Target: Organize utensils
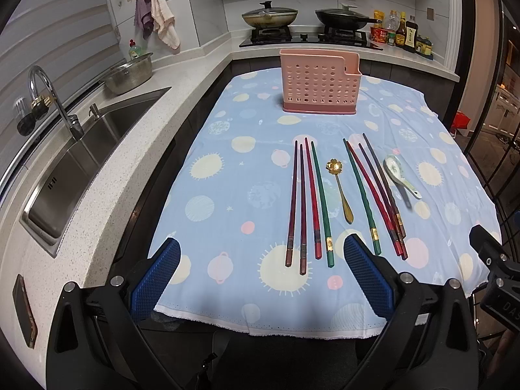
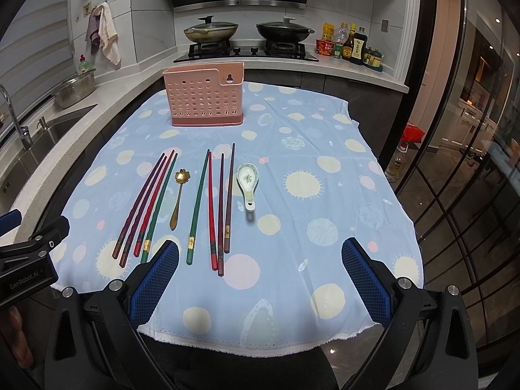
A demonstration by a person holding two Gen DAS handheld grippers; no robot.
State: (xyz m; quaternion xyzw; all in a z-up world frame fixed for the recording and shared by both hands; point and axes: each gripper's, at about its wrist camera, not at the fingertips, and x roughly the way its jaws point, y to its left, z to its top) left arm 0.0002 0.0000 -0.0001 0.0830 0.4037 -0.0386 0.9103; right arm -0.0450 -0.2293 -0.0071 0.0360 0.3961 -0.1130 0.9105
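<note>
A pink perforated utensil holder (image 1: 320,81) (image 2: 204,96) stands upright at the far end of the blue patterned tablecloth (image 1: 227,195) (image 2: 325,221). In front of it lie two groups of several chopsticks, a left group (image 1: 308,201) (image 2: 146,204) and a right group (image 1: 377,195) (image 2: 214,208). A gold flower spoon (image 1: 339,188) (image 2: 178,195) lies between them. A white ceramic spoon (image 1: 398,172) (image 2: 247,183) lies to their right. My left gripper (image 1: 260,269) and right gripper (image 2: 260,269) both hover open above the near table edge, empty.
A steel sink (image 1: 81,159) with a faucet (image 1: 42,97) and a metal bowl (image 1: 130,73) is on the left counter. A stove with two lidded pans (image 2: 211,31) and sauce bottles (image 2: 351,45) is behind the table. Glass doors (image 2: 471,162) are to the right.
</note>
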